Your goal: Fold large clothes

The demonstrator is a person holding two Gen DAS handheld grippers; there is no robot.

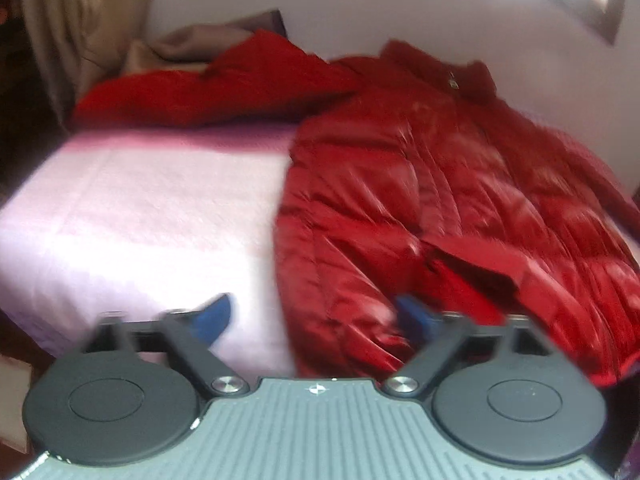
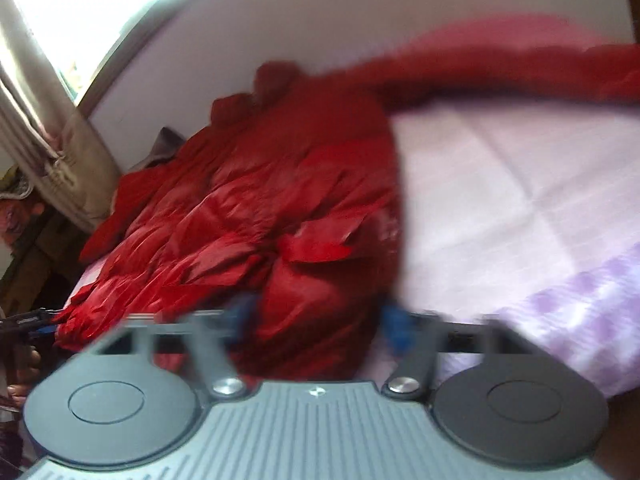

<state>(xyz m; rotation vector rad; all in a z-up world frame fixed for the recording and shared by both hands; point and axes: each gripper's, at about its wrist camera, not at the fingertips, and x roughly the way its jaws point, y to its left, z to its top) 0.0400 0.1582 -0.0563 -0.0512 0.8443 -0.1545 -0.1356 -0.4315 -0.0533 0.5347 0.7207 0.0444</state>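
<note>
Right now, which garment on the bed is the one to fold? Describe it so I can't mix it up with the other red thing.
Start at the bed with the pale pink sheet. The red puffer jacket lies spread flat on it, collar toward the wall. Unlike the matte red blanket bunched by the wall beside it, the jacket is shiny and quilted, with a zip at the collar.
</note>
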